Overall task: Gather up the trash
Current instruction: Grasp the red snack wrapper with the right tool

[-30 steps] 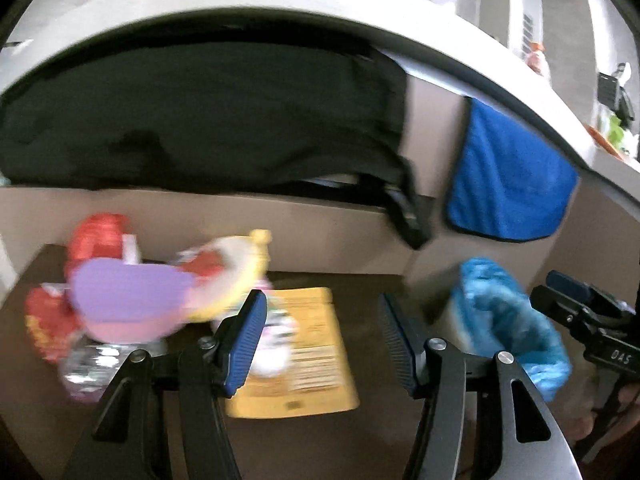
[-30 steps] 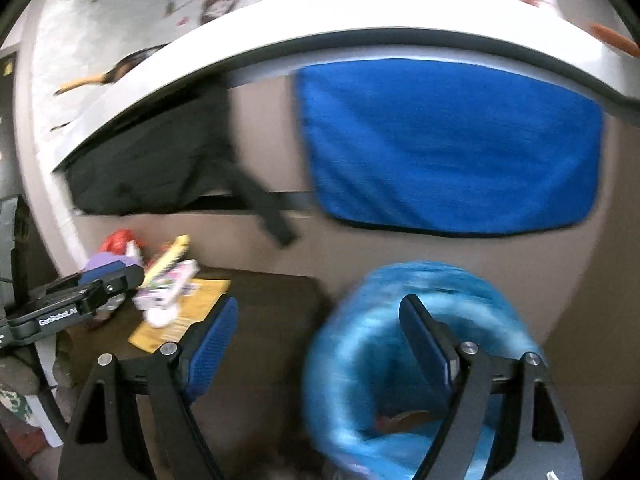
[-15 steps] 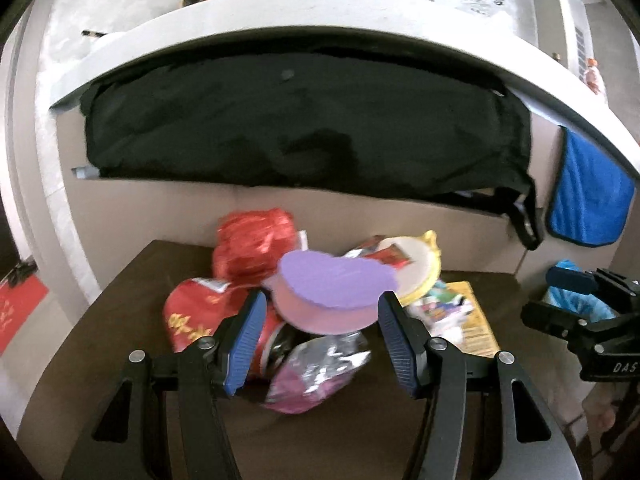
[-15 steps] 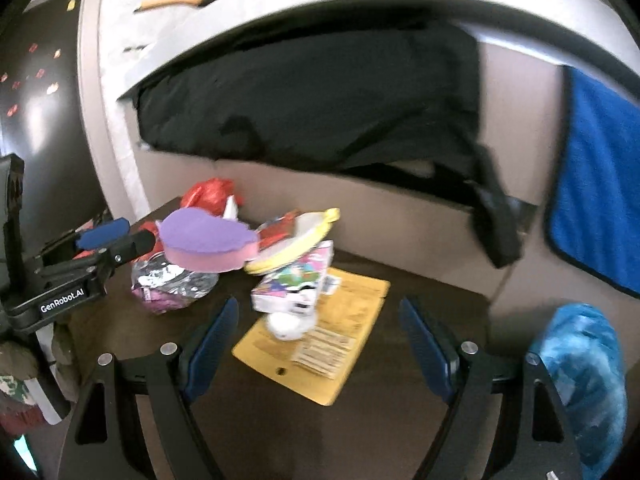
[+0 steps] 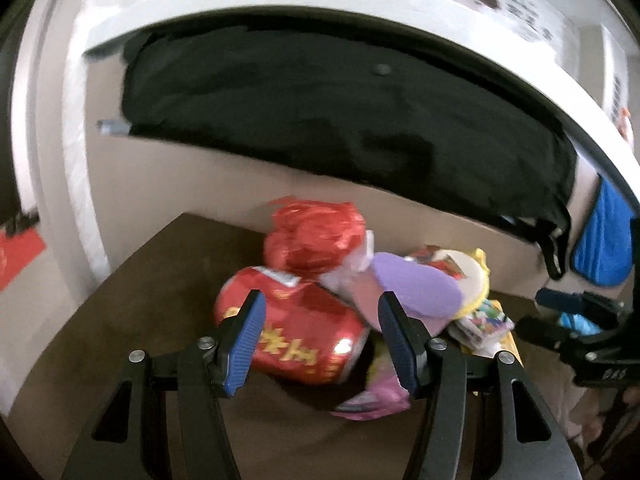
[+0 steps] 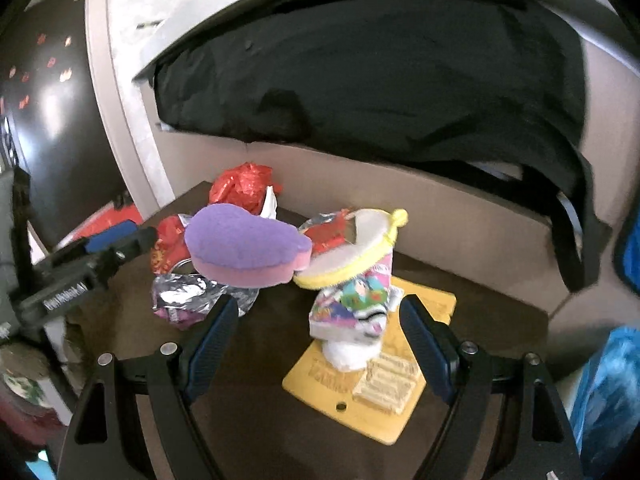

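Dark brown tabletop (image 6: 248, 420) carries a heap of trash toward its far left part. Left gripper (image 5: 320, 336) hangs over the near side of the heap, jaws apart, nothing pressed between the blue pads; a red foil snack bag with yellow print (image 5: 296, 340) lies in the gap beyond them, touching neither pad as far as can be seen. Behind it, a crumpled red wrapper (image 5: 316, 236) at the far edge, against the beige wall. A purple and pink sponge (image 6: 244, 248) rests on top of the heap, tilted, its right end meeting a white disc with yellow rim (image 6: 352, 248). Under the sponge, crumpled silver foil with pink print (image 6: 188, 296). Right gripper (image 6: 320, 336) is also open and empty, pointing down at a colourful printed carton (image 6: 356, 304) that stands on a white cap or lump; identity unclear. These sit on a flat yellow packet (image 6: 360, 392) lying on the tabletop, right of the heap. Blue bin liner (image 6: 608, 392) shows at the near right edge, beyond the tabletop, well apart from the heap. A black garment (image 6: 380, 76) hangs across the ledge above the wall; a blue cloth (image 5: 600, 240) hangs further right. Left view is somewhat blurred
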Available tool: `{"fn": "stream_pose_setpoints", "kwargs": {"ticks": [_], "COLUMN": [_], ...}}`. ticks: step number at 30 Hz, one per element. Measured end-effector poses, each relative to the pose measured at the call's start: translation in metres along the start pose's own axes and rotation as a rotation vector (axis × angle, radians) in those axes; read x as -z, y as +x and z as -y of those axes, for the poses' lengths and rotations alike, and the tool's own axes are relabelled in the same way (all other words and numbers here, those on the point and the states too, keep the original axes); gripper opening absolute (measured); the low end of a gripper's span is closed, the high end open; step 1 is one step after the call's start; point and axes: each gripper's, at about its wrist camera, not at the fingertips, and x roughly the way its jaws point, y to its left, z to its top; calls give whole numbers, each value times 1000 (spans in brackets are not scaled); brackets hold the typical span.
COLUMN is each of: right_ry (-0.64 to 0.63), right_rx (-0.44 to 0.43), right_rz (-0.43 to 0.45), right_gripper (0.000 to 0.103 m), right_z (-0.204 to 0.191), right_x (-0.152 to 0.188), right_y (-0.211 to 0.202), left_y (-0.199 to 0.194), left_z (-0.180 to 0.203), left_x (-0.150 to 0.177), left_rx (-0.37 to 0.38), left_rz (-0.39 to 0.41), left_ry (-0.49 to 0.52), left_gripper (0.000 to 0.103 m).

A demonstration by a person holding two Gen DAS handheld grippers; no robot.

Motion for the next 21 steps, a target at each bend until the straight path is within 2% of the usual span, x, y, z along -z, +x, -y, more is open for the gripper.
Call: {"fn": "stream_pose_setpoints", "kwargs": {"ticks": [3, 7, 10, 13, 15, 17, 19, 21], "right_ry": [-3, 16, 10, 93, 163, 222, 275, 285], "right_rx": [-9, -50, 3, 59, 66, 30, -28, -100], "right_rz": [-29, -44, -21, -16, -36, -64, -109, -128], "right_gripper": [80, 79, 78, 78, 77, 70, 46, 34], "right_z": [-5, -7, -3, 21, 37, 50, 59, 59], "right_x": [-7, -20, -30, -41, -45, -45, -42, -37], "right_y": [19, 39, 46, 60, 73, 84, 94, 93], "left_y": [4, 4, 2, 6, 8, 9, 10, 9], "left_z": [-20, -26, -31, -34, -32, -30, -27, -25], "left_x": [-1, -1, -1, 0, 1, 3, 5, 5], "left_rx": [18, 13, 26, 68, 90, 98, 106, 124], "left_rz": [-22, -15, -7, -24, -36, -39, -37, -33], "left_ry": [-79, -88, -105, -127, -128, -120, -114, -111], "left_gripper": [59, 59, 59, 59, 59, 59, 59, 59]}}
